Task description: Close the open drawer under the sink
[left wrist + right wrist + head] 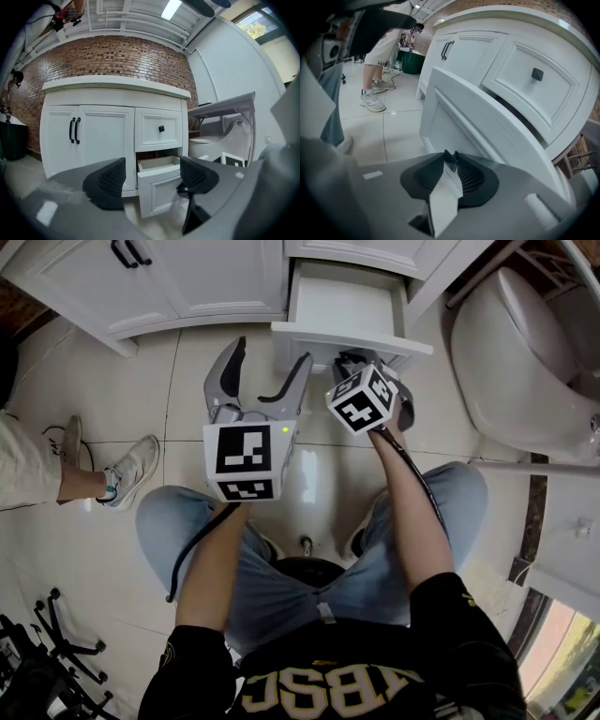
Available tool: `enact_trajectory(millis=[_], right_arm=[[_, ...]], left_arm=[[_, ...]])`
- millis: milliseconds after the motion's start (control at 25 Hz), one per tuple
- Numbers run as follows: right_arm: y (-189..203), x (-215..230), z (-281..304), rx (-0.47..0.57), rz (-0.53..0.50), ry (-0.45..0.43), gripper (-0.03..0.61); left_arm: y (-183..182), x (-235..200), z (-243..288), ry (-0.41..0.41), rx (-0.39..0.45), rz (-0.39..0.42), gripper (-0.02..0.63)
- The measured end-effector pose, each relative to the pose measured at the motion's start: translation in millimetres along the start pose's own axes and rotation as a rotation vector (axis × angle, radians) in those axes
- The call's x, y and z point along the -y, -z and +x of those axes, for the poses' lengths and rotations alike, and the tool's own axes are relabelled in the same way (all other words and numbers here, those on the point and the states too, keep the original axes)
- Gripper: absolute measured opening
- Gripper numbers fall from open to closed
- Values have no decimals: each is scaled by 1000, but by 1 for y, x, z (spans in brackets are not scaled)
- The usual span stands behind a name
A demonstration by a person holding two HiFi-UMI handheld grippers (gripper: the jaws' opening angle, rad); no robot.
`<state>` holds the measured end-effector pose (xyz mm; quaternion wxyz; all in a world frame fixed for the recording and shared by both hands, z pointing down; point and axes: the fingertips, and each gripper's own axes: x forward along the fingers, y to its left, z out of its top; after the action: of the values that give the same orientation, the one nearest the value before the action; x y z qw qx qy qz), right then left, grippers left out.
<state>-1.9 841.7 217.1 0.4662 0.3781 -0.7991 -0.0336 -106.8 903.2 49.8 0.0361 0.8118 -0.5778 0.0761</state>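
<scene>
Looking down in the head view: the open white wooden drawer point(345, 301) sticks out of the white panelled vanity cabinet point(187, 282) over the pale tiled floor point(187, 381). The left gripper point(273, 351) hovers just off the drawer's front left corner, fingers spread wide, nothing between them. The right gripper point(349, 362) is at the drawer front, tips under its edge. A white toilet point(516, 362) sits close to the cabinet's right side. There is open floor in front of the cabinet's doors.

Left gripper view: left gripper point(152, 173) is wide, with the drawer point(159, 192) framed between its pads but apart from them. The drawer is pulled partway out at the cabinet's point(89, 126) lower right, below a shut upper drawer point(158, 129). The toilet point(220, 136) is just beside the cabinet.

Right gripper view: right gripper point(453, 161) pads are pressed together on a small black knob point(451, 158) against the drawer front point(487, 122). A dark gap shows between that front and the cabinet face. There is bare floor point(393, 126) left of it.
</scene>
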Motion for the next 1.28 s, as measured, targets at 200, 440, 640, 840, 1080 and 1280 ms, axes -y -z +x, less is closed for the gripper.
enact_trajectory(millis=[200, 440, 640, 840, 1080, 1280], right_arm=[[-10, 21, 18, -39, -40, 25, 100], [-22, 51, 43, -53, -49, 5, 97], [-32, 81, 66, -49, -105, 13, 97], [-49, 105, 88, -31, -96, 35, 98], [-49, 126, 104, -27, -11, 56, 102], [-60, 128, 105, -32, -32, 60, 104]], left_arm=[[5, -10, 5, -11, -12, 60, 369], [4, -36, 12, -37, -12, -19, 368], [4, -44, 16, -54, -12, 5, 368], [9, -58, 25, -73, -23, 43, 359], [16, -60, 33, -65, -45, 23, 359], [11, -52, 33, -36, -37, 58, 359]])
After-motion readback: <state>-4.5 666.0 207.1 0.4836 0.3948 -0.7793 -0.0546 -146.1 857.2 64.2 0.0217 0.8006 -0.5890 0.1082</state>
